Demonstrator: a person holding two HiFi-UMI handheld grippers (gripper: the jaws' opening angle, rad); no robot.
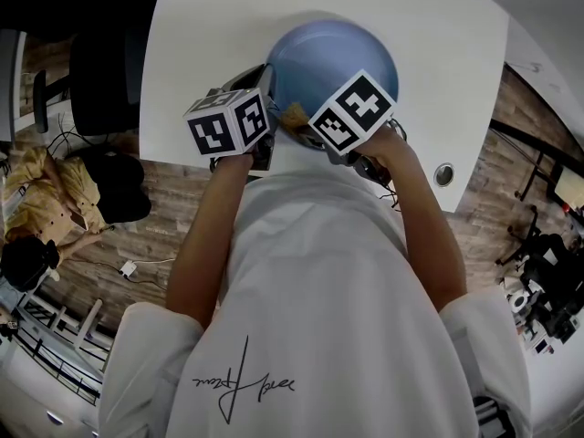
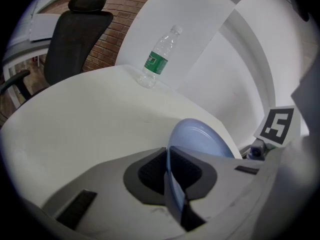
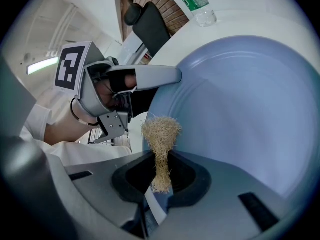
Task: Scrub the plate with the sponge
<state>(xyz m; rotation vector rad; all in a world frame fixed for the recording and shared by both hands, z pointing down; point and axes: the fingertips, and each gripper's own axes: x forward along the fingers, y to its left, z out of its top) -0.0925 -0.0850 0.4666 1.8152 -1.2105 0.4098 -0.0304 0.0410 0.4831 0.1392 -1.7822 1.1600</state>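
Note:
A pale blue plate (image 1: pixel 333 62) stands tilted above the white table (image 1: pixel 210 35). My left gripper (image 2: pixel 169 176) is shut on the plate's (image 2: pixel 200 136) rim, which runs edge-on between its dark pads. My right gripper (image 3: pixel 161 171) is shut on a straw-coloured fibrous sponge (image 3: pixel 161 139), squeezed thin between the pads and fanning out above them. The sponge's tuft lies at the lower left edge of the plate's (image 3: pixel 240 109) face. In the head view the sponge (image 1: pixel 297 117) shows between the two marker cubes, at the plate's near rim. The left gripper (image 3: pixel 131 81) is seen in the right gripper view clamping the rim.
A clear water bottle (image 2: pixel 159 58) with a green label stands at the table's far side. A black office chair (image 2: pixel 75 36) sits beyond the table. A round cable hole (image 1: pixel 444 173) is near the table's right front edge. Brick-pattern floor surrounds the table.

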